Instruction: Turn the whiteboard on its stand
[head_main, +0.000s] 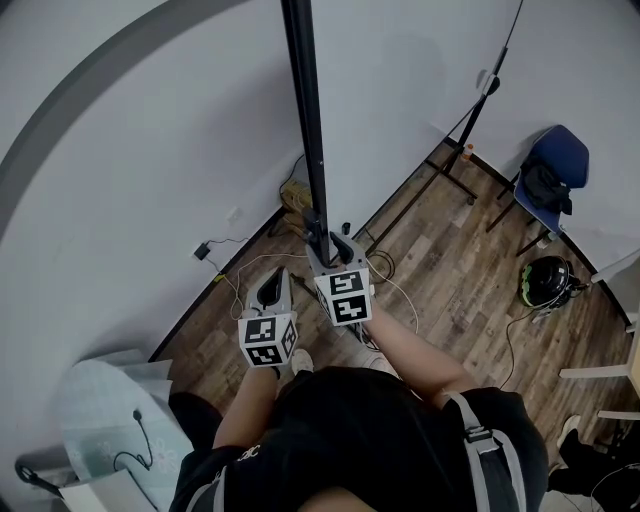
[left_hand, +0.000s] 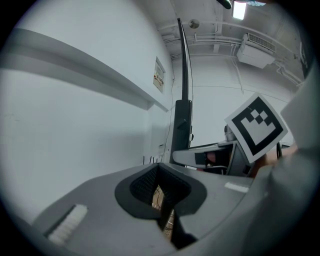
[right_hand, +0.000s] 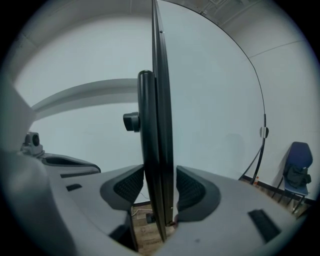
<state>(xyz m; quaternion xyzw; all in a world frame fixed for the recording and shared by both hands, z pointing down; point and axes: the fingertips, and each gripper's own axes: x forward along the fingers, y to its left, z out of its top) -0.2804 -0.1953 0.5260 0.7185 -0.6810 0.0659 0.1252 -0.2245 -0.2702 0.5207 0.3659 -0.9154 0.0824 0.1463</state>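
— Head view, largest thing first?
— Pale wall (head_main: 120, 200) with a grey band arcing across it. Next, wood floor (head_main: 450, 290).
— Whiteboard?
— Whiteboard (head_main: 303, 100) stands upright and edge-on. Its dark frame runs up from the right gripper (head_main: 328, 245), between the person and the wall.
— Other items?
— Blue chair (head_main: 555, 165) at the far wall, well apart from the board. A black-and-green helmet-like thing (head_main: 547, 282) is on the floor near it.
— Right gripper view: tongs?
— Apart, one jaw on each side of the board's frame edge. The left pad is at the frame and a thin slit shows on the other side, so not clamped. A black knob (right_hand: 131, 121) juts out left of the frame.
— Left gripper?
— Left gripper (head_main: 273, 280) is just beside the right one and off the board. In its own view the jaws are together with nothing between.
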